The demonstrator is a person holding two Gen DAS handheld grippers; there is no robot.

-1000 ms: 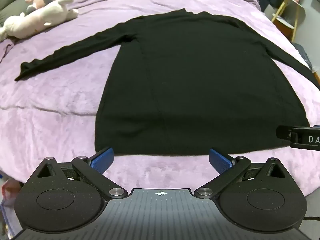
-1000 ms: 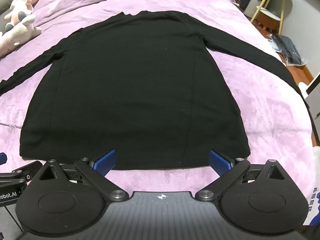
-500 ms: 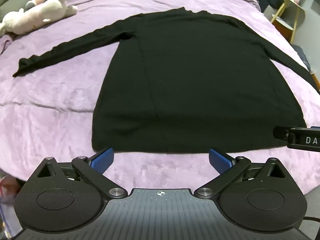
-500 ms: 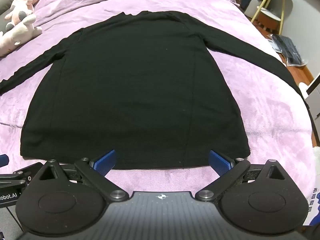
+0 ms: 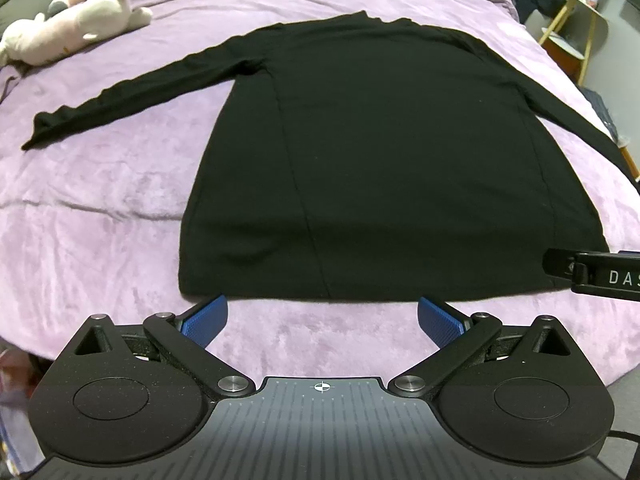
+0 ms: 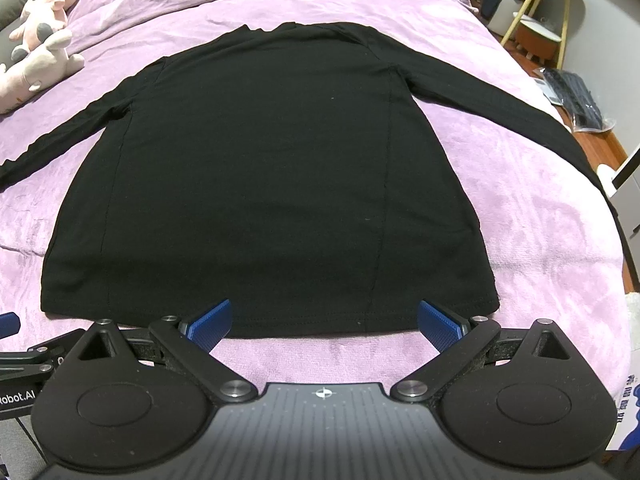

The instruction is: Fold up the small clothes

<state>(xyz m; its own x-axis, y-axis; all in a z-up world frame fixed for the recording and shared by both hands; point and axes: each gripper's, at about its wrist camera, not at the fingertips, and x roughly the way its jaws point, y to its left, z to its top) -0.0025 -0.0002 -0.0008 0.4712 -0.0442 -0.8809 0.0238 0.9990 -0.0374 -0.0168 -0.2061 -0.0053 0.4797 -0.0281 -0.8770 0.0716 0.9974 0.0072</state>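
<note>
Black top (image 5: 384, 160) flat; right cuff seemingly cropped.

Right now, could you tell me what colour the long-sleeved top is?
Plain black top, clearest in the right wrist view.

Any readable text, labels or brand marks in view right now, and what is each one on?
"DAS", cut off by the frame edge: on the right gripper, seen from the left wrist view.
"Robot.AI", start cut off: on the left gripper, seen from the right wrist view.
Blue characters on a white box, right edge: too cropped to read.
The shirt shows no text.
</note>
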